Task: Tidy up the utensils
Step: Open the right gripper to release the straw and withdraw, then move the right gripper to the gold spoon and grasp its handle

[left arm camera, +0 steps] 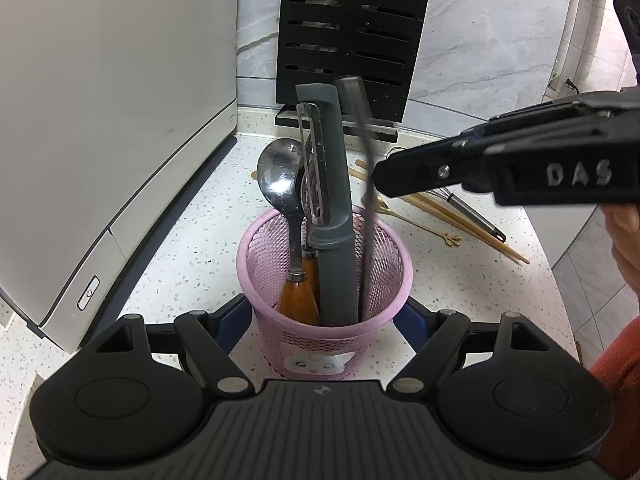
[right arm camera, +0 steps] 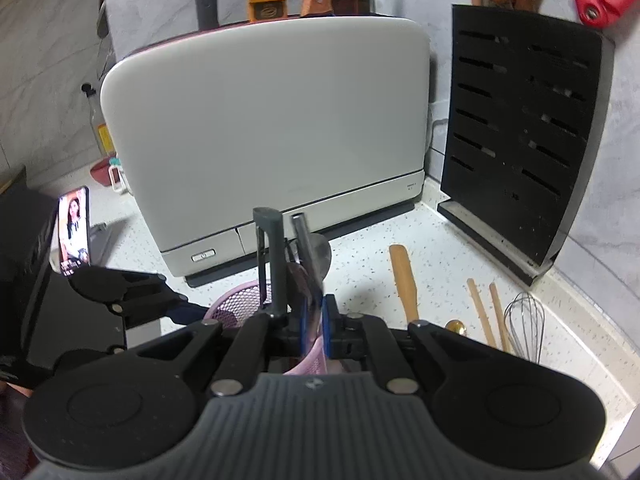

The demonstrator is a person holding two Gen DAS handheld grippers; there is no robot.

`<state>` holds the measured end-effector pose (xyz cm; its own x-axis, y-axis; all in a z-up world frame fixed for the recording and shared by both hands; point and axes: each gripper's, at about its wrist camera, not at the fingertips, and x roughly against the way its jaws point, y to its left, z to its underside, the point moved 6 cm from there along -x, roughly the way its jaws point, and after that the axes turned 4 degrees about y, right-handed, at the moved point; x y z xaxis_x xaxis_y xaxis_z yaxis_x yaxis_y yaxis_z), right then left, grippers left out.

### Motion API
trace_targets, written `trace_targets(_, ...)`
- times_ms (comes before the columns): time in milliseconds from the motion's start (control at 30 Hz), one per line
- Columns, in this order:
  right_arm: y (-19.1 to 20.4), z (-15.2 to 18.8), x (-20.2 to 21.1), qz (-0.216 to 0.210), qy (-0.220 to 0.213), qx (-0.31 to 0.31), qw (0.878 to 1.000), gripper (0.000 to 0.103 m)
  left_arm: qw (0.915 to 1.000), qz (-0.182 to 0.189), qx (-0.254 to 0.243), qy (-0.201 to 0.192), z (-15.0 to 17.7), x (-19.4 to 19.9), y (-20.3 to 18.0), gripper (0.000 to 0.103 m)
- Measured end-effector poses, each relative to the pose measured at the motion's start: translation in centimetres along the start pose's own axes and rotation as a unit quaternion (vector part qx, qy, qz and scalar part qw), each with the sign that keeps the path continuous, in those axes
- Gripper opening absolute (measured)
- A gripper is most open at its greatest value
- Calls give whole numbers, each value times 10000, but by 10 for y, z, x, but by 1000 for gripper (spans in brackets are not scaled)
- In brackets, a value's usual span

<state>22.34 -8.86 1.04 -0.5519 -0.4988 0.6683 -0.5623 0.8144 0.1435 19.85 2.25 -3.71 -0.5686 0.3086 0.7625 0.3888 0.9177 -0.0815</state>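
Pink mesh marks the centre of the scene — a small plastic basket (left arm camera: 324, 276) stands upright on a speckled white counter (left arm camera: 192, 248), holding a steel spoon (left arm camera: 280, 184), a grey-handled peeler (left arm camera: 332, 216) and an orange-handled utensil (left arm camera: 298, 300), all upright inside it. The left gripper (left arm camera: 324, 316) brackets the basket with its fingers (left arm camera: 234, 322) spread on either side; whether the pads touch the mesh cannot be told. The right gripper (right arm camera: 316, 320) reaches over the basket's rim, its jaws nearly closed on a thin dark flat utensil (left arm camera: 366, 216) that stands in the basket beside the peeler. Behind the basket rises a black slotted knife block (left arm camera: 352, 36); left of it sits a white appliance (left arm camera: 100, 120). Right of the basket, on the counter, lie wooden chopsticks (left arm camera: 460, 220), a wire whisk (right arm camera: 524, 324), a gold spoon (left arm camera: 412, 220) and a wooden spatula (right arm camera: 404, 280).
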Motion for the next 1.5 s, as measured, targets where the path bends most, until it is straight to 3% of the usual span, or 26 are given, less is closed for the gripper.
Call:
trace_targets(100, -8, -6, 8, -118, -117, -228, 9996, 23, 10000, 6, 3, -12, 0, -1, 0, 95)
trace_targets(367, -42, -16, 22, 207, -338, -757, 9963, 27, 10000, 0, 3, -51, 0, -3, 0, 95)
trace_targets(700, -79, 2, -10, 836, 381, -699, 9933, 27, 10000, 5, 1, -49, 0, -3, 0, 95)
trace_targets(1067, -101, 16, -62, 925, 1054, -538, 9887, 24, 10000, 15, 25, -36, -1, -4, 0, 96)
trace_targets(1500, -105, 20, -113, 1277, 1505, -257, 9800, 21, 10000, 14, 26, -21, -1, -5, 0, 96)
